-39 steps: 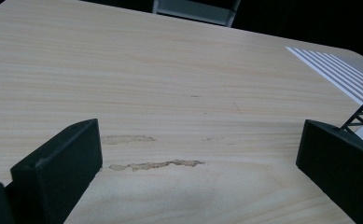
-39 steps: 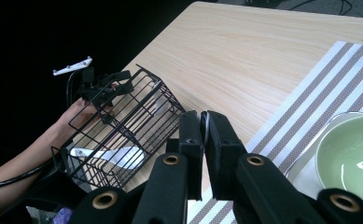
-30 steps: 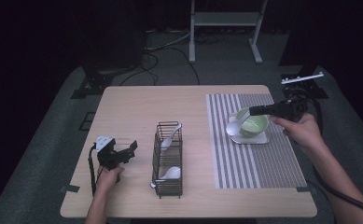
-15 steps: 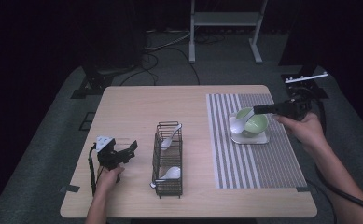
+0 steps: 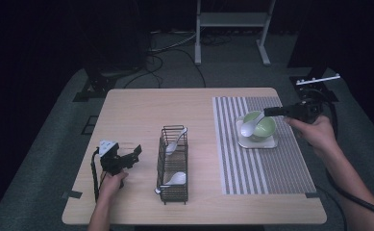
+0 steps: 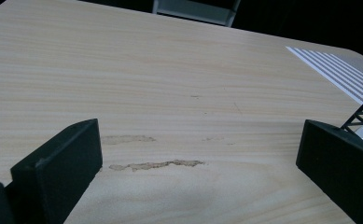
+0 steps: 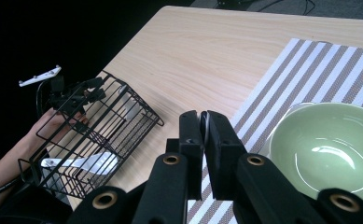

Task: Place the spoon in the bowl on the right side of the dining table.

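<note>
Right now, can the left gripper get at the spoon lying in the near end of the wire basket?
Probably yes. The left gripper is open, empty and beside the wire basket, whose top is open above the spoon; it must reach over the wire side.

Right claw (image 5: pixel 267 112) clamped on white spoon (image 5: pixel 250 127) over green bowl (image 5: pixel 260 126); left claw (image 5: pixel 135 153) resting on bench (image 5: pixel 141 110), beside wire rack (image 5: pixel 173 163).

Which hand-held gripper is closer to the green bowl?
Right. The right hand-held gripper holds a spoon over the green bowl; the left hand-held gripper sits beyond the wire basket.
</note>
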A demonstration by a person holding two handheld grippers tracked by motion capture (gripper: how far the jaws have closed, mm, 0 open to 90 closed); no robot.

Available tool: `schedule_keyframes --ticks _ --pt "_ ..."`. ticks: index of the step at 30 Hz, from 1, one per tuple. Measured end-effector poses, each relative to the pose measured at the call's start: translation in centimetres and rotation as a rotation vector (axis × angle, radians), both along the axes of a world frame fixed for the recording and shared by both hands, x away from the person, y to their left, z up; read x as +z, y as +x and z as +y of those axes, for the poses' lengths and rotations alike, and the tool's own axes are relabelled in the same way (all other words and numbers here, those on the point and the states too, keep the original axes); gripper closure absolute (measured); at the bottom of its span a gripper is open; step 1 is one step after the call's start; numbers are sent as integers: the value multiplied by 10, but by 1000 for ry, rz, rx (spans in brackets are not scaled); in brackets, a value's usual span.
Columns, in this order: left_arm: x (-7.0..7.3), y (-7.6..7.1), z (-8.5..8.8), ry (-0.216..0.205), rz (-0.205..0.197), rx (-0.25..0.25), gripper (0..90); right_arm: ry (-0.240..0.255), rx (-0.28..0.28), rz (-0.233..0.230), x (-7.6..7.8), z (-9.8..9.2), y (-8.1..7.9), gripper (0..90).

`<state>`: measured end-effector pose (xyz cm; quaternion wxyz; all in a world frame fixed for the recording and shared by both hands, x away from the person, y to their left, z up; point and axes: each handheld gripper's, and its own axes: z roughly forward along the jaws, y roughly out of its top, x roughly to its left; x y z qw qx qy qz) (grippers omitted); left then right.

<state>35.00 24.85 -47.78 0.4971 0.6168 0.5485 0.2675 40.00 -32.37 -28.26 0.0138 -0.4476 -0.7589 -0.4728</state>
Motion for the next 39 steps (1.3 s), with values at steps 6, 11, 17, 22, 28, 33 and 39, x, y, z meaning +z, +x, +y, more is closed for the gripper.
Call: schedule_keyframes --ticks 6,11,17,22,28,33,39 --pt "0 0 0 -4 0 2 0 -3 -13 6 0 -2 2 852" --pt "0 0 0 -1 0 0 0 -4 -23 5 -1 -5 3 852" --pt "0 0 0 -7 2 3 0 -8 -33 7 -3 -6 5 852" --pt "0 0 0 -11 2 4 0 -16 -43 8 -4 -8 7 852" --pt "0 0 0 -7 -1 3 0 -14 -65 8 -5 -12 10 851" --pt "0 0 0 -11 1 5 0 -9 -82 4 -7 -15 13 852" --pt "0 0 0 -4 -1 0 0 -12 -102 1 -9 -18 14 852"
